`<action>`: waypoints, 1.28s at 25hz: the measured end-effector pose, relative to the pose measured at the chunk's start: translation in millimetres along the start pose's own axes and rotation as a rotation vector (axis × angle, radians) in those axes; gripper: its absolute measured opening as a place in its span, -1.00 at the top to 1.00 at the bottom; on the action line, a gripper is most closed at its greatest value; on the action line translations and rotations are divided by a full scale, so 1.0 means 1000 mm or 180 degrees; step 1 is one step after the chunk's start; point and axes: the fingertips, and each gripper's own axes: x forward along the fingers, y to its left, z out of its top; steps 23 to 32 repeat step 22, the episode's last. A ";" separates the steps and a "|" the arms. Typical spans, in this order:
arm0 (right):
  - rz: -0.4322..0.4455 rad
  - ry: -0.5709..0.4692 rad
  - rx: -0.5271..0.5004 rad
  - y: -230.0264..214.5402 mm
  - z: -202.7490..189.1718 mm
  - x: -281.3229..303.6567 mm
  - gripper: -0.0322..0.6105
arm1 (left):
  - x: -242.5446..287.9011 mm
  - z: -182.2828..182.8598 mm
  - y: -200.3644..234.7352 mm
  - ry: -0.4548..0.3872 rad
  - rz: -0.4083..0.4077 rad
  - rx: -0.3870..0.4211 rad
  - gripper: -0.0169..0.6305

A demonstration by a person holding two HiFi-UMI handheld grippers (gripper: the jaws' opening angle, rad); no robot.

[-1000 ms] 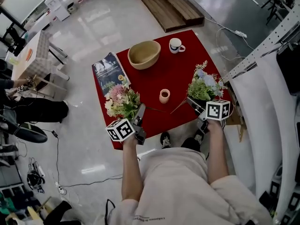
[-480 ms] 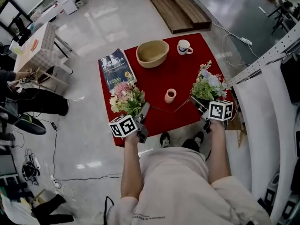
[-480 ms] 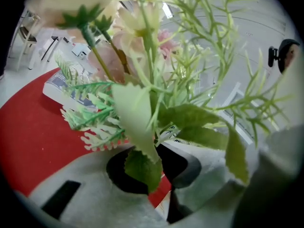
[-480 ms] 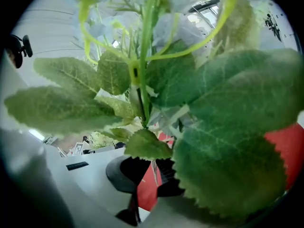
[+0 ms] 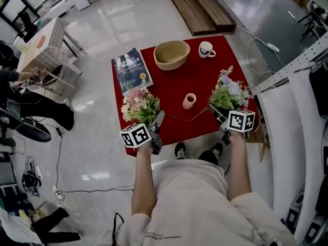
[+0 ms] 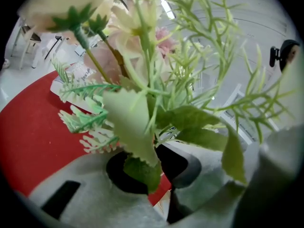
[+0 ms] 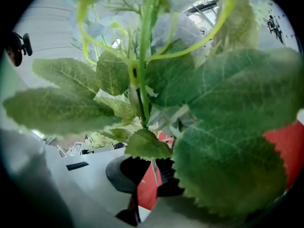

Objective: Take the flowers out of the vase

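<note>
Both bouquets out of the vase, one in each gripper

The pink bouquet (image 5: 139, 105) rises from the left gripper (image 5: 159, 117), whose jaws pinch its stems. The blue-white bouquet (image 5: 228, 95) is pinched the same way in the right gripper (image 5: 211, 108). The small vase (image 5: 189, 101) stands between them.

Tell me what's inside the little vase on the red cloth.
No flowers stand in the vase; its mouth looks open. The pink bunch is held by the left gripper, the blue bunch by the right gripper. The vase's bottom cannot be made out.
</note>
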 end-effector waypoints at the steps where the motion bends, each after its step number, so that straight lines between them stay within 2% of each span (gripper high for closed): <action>1: -0.0002 -0.0001 0.0004 0.000 -0.001 -0.001 0.80 | 0.000 0.000 -0.001 -0.0002 -0.0008 0.0000 0.76; 32: -0.0053 -0.0148 0.0091 -0.012 0.000 -0.012 0.80 | 0.024 -0.002 -0.004 0.0130 -0.0082 0.0027 0.76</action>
